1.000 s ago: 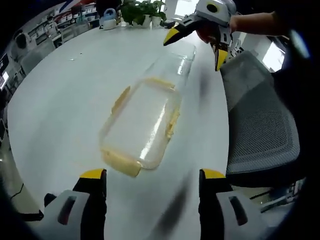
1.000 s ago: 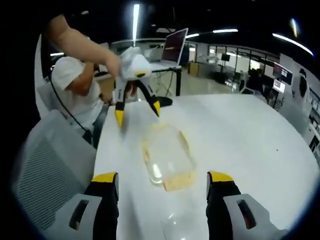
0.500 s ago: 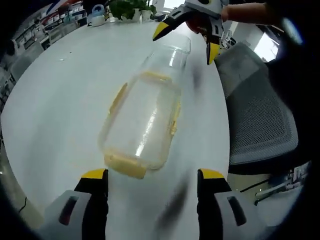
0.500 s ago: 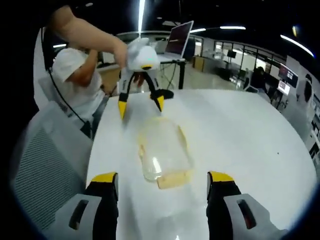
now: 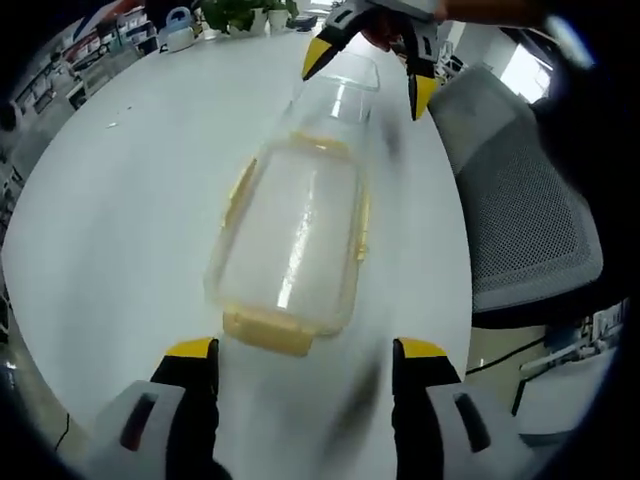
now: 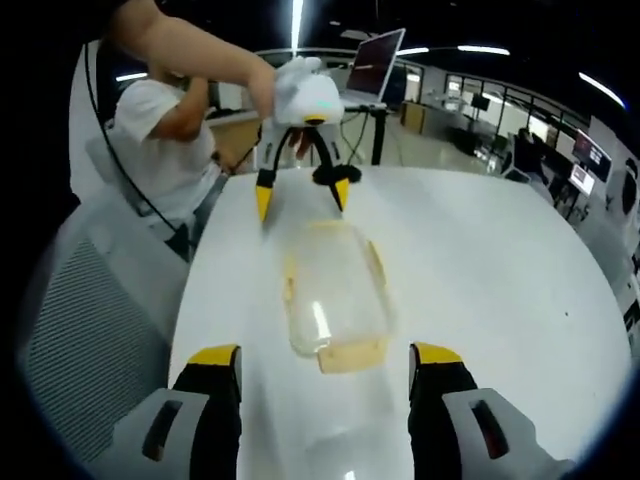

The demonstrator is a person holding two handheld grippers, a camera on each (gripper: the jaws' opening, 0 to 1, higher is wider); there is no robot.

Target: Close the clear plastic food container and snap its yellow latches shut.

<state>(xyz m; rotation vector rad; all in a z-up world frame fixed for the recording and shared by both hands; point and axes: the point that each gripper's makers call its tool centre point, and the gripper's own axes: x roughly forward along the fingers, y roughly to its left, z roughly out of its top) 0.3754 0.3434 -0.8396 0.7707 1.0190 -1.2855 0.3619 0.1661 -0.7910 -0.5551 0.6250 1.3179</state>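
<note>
Mostly the white table (image 5: pixel 120 200) takes the space in both views; it is round-edged and smooth. Beside it stands a grey mesh chair (image 5: pixel 525 210), seen at the right in the left gripper view and at the left in the right gripper view. A person in a white shirt (image 6: pixel 160 130) is behind the table's far edge in the right gripper view, w/ an arm reaching over to the left gripper (image 6: pixel 300 195). Far back are desks and a laptop (image 6: pixel 375 65), and in the left gripper view some green plants (image 5: pixel 245 15) at the table's far side.

The clear plastic food container (image 5: pixel 295 235) lies on the table between the two grippers, lengthwise, approx. in the middle of each view. Its lid looks to sit on top; whether it is fully pressed down I cannot tell. A yellow latch (image 5: pixel 267 332) shows at the end nearest the left gripper, and another yellow latch (image 6: pixel 352 354) at the end nearest the right gripper (image 5: pixel 365 65). Thin yellow strips run along both long sides too.

Left gripper: jaws wide apart, holding nothing, yellow tips just beyond the container's end. Right gripper: jaws also spread, empty, tips near the opposite end, not touching it.
</note>
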